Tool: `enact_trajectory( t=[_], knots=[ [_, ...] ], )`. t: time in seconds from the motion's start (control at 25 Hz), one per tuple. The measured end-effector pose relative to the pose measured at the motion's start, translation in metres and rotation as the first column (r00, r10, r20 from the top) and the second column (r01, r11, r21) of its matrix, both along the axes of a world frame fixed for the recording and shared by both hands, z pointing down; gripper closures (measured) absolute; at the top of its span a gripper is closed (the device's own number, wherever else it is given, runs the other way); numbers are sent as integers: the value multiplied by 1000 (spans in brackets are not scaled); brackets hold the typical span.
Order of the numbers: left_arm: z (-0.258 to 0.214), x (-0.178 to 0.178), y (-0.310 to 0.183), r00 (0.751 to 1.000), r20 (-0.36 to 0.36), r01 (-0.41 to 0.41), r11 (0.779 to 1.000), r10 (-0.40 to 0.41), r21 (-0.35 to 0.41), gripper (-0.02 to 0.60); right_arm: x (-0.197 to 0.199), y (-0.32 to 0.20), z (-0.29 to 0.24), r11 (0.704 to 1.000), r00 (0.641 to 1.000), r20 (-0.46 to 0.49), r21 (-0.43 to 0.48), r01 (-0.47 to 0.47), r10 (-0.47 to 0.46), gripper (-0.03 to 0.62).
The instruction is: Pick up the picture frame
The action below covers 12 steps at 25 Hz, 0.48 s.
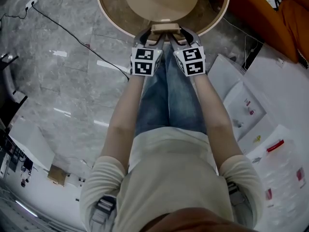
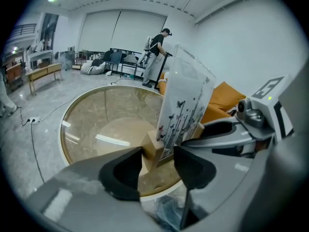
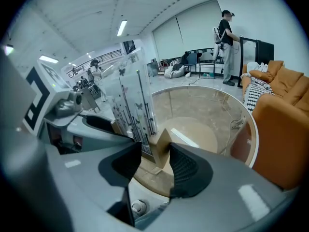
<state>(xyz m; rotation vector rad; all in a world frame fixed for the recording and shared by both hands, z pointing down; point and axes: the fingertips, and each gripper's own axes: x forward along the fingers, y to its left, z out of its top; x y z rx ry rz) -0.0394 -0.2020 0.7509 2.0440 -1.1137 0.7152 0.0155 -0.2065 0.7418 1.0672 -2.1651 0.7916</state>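
The left gripper (image 2: pixel 158 161) and right gripper (image 3: pixel 155 156) had their fingers (image 2: pixel 123 173) clamped on the wooden base (image 2: pixel 152 146) of the picture frame (image 2: pixel 186 100). They should rise together and keep it level.

Picture frame (image 1: pixel 165 29) between left gripper (image 1: pixel 150 36) and right gripper (image 1: pixel 181 36), at round table's (image 1: pixel 113 11) near rim.

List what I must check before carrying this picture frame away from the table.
1. Left hand-held gripper gripping the clear acrylic, butterfly-printed picture frame: ok, pads on its wooden base.
2. Right hand-held gripper gripping the same base: ok.
3. Both grippers side by side and level: ok.
4. Acrylic panel standing upright: ok.
5. Base lifted clear of the round glass table: cannot tell.
6. Orange sofa apart from the frame: ok.
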Motion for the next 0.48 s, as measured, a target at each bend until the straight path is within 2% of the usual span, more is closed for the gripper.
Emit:
enact_trajectory(
  t=[0.48],
  knots=[
    [-94, -1, 14, 1000, -11, 16, 996, -15, 87, 374, -1, 19, -90, 996, 1000, -3, 87, -15, 15, 413]
  ],
)
